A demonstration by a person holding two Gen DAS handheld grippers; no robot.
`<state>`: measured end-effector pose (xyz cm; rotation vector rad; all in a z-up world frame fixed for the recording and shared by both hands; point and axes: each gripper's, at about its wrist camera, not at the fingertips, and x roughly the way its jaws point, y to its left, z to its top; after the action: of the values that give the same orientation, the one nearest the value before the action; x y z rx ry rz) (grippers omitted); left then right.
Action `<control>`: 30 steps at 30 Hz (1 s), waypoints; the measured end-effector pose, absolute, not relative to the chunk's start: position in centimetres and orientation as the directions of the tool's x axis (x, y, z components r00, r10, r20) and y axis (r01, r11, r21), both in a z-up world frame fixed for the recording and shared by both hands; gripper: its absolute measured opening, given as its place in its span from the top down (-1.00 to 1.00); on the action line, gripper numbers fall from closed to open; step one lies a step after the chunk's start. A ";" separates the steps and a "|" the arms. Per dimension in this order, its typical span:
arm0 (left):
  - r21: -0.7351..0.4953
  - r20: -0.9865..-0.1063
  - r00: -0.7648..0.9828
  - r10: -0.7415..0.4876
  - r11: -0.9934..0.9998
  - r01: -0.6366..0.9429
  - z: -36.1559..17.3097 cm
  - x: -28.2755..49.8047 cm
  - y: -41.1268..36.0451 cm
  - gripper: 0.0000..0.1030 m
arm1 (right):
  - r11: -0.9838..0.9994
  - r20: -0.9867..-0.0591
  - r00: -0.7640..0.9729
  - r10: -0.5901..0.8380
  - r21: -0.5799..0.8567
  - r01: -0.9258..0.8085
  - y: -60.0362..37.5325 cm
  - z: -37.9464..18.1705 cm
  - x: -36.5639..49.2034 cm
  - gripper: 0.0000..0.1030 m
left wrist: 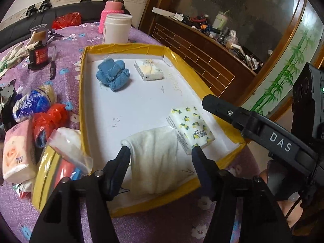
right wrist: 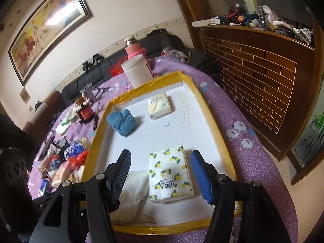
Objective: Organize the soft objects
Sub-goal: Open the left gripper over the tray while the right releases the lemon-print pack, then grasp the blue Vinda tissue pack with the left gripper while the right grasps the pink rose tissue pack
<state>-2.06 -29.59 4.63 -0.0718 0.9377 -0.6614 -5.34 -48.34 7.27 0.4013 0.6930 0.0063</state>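
A white tray with a yellow rim [left wrist: 82, 93] [right wrist: 220, 137] lies on the purple cloth. In it are a blue towel bundle [left wrist: 113, 74] [right wrist: 122, 122], a cream tissue pack [left wrist: 148, 69] [right wrist: 160, 106], a lemon-print tissue pack [left wrist: 191, 128] [right wrist: 170, 174] and a folded white towel [left wrist: 156, 162] [right wrist: 131, 194]. My left gripper [left wrist: 161, 150] is open, its fingers astride the white towel at the tray's near end. My right gripper [right wrist: 161, 156] is open above the lemon-print pack, its fingers on either side of it. It also shows in the left wrist view [left wrist: 210, 101].
Left of the tray lies a heap of soft items: a pink tissue pack [left wrist: 16, 156], a red bag [left wrist: 48, 121], a blue roll pack [left wrist: 32, 103] and a clear bag [left wrist: 68, 145]. A white jar [left wrist: 116, 28] and a pink bottle [left wrist: 113, 6] stand behind the tray. A wooden cabinet [right wrist: 263, 77] is to the right.
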 end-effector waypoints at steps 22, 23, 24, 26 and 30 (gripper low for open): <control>-0.337 -0.608 0.527 -0.594 0.794 0.506 9.9 -5.6 -20.3 -0.44 | 0.953 -0.591 0.785 0.185 0.302 0.003 -40.5 10.2 -5.6 -0.32; -0.339 -0.605 0.532 -0.592 0.796 0.501 10.0 -5.7 -19.6 -0.44 | 0.955 -0.593 0.783 0.188 0.296 -0.005 -40.0 10.2 -5.5 -0.32; -0.339 -0.602 0.538 -0.590 0.799 0.497 10.0 -5.8 -19.0 -0.44 | 0.956 -0.595 0.781 0.191 0.292 -0.011 -39.5 10.2 -5.4 -0.32; -0.342 -0.596 0.551 -0.583 0.806 0.483 10.1 -5.9 -17.7 -0.44 | 0.958 -0.600 0.774 0.204 0.285 -0.031 -38.2 10.1 -5.2 -0.32; -0.367 -0.580 0.572 -0.580 0.813 0.452 10.2 -6.1 -14.8 -0.45 | 0.961 -0.614 0.754 0.233 0.263 -0.082 -35.2 9.8 -4.7 -0.32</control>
<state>-6.14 -14.84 10.19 -0.1857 0.7469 -0.6093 -4.73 -35.20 9.82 0.2263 0.6967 0.1735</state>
